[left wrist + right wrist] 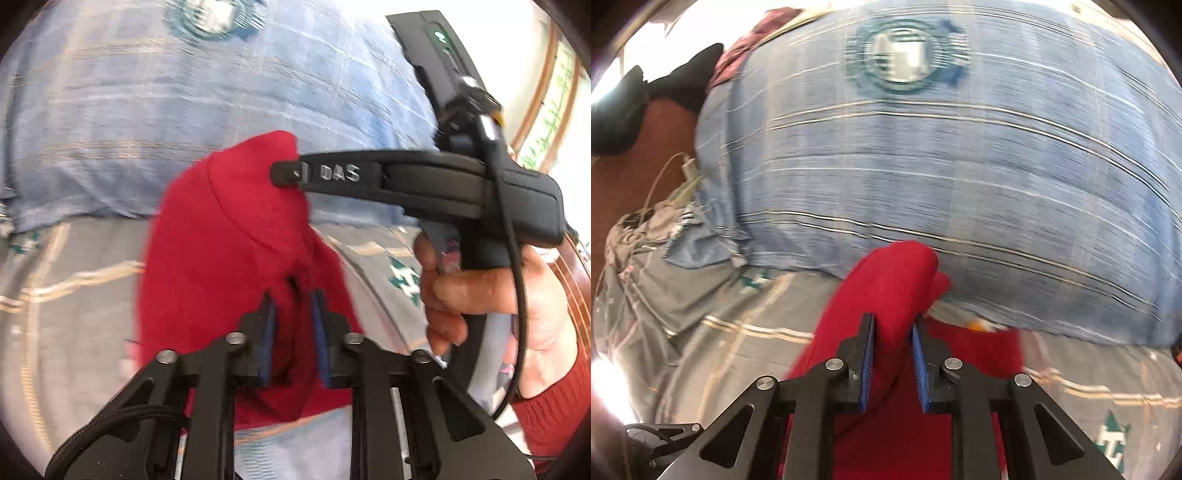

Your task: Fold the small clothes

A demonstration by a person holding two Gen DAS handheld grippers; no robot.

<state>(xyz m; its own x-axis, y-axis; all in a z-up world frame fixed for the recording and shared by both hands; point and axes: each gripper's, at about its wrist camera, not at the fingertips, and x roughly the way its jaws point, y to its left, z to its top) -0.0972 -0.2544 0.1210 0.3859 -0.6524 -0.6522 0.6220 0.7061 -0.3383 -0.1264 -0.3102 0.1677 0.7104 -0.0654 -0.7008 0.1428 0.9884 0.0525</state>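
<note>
Left tongs (293,317) pinch a bunch of the red garment (221,236); right tongs (893,339) pinch another bunch. Garment hangs between them, lifted off the grey bedsheet (713,350), blue pillow (923,177) behind. Step: lift and spread. Next, probably: pull taut, lay flat.

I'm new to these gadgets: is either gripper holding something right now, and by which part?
Both hold the red garment. The left gripper pinches a bunched fold; the right gripper clamps another bunched edge. Which parts of the garment cannot be told.
</note>
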